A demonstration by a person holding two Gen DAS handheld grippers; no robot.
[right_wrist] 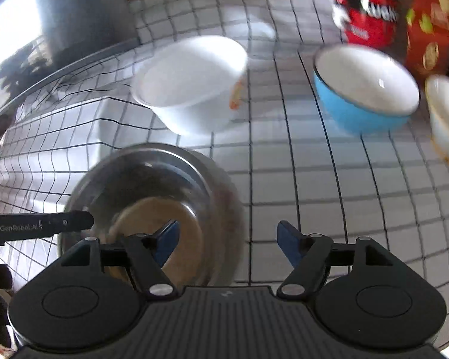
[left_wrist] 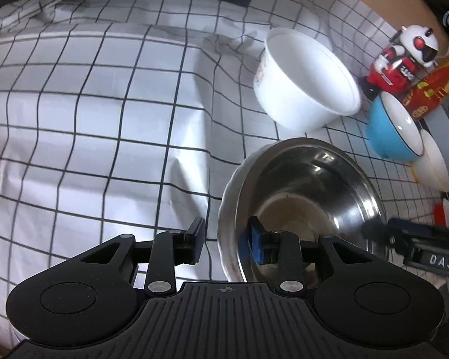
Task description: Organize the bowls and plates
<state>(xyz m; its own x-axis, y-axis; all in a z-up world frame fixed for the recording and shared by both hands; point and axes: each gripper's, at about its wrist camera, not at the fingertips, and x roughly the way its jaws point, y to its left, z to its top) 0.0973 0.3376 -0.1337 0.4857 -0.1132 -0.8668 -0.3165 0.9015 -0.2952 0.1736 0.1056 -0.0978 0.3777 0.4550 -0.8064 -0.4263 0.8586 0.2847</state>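
A steel bowl [left_wrist: 311,185] stands on the checked cloth, low in both views. My left gripper [left_wrist: 226,240] straddles its left rim: the blue-padded finger [left_wrist: 256,243] is inside, the other outside, and a gap shows beside the rim. A finger of my right gripper [left_wrist: 404,227] reaches the bowl's right rim. In the right wrist view my right gripper [right_wrist: 227,240] stands wide across the steel bowl's [right_wrist: 146,197] right edge, one pad over the inside, one over the cloth, neither touching. A finger of my left gripper [right_wrist: 45,224] enters from the left.
Behind the steel bowl stands a white plastic tub [left_wrist: 308,80] [right_wrist: 191,80]. To its right are a blue bowl [left_wrist: 392,128] [right_wrist: 365,89], white bowls [left_wrist: 431,164] [right_wrist: 446,116], a red-and-white robot toy [left_wrist: 404,59] and a red box [right_wrist: 431,21]. The white grid cloth [left_wrist: 104,119] stretches left.
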